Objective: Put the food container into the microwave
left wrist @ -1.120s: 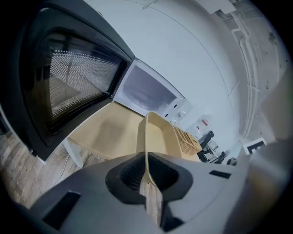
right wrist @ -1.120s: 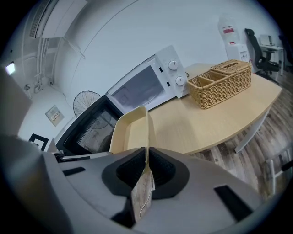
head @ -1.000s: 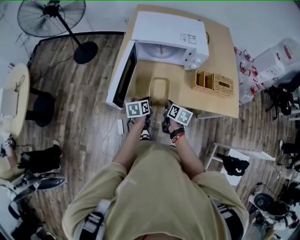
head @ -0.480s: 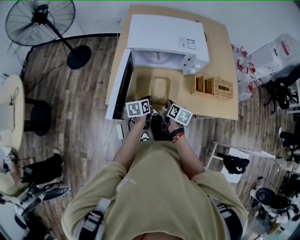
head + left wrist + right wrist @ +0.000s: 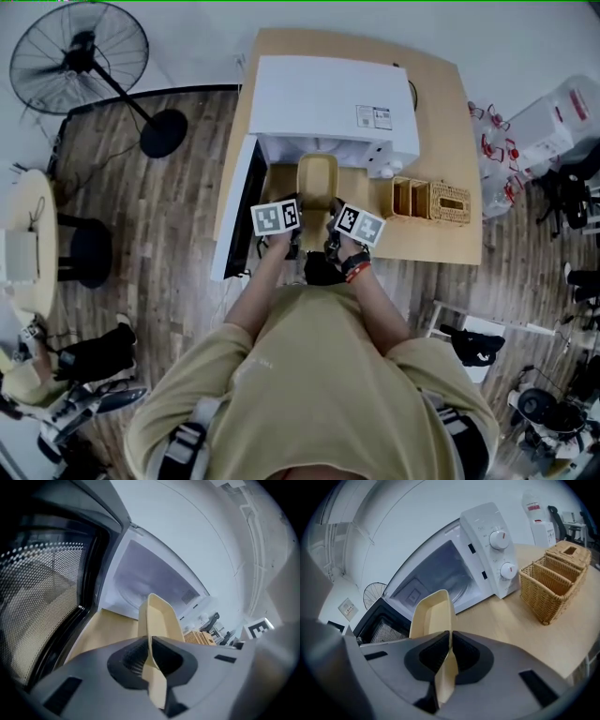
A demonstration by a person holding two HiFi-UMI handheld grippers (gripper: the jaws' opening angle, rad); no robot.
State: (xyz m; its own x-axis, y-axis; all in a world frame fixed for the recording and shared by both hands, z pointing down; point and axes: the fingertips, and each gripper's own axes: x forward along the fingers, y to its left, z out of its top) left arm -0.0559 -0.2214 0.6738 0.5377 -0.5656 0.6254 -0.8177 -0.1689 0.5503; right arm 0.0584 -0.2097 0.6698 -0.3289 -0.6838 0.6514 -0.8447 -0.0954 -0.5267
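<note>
left gripper: clamped on food container near rim
right gripper: clamped on same rim
food container: at open microwave mouth, bench left half

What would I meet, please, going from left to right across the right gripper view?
Standing fan → food container → microwave's dial panel → wicker basket.

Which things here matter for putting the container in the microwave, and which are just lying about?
Job: food container, open microwave, left gripper, right gripper, both clamped on the container's rim.
Lying about: wicker baskets, floor fan.
</note>
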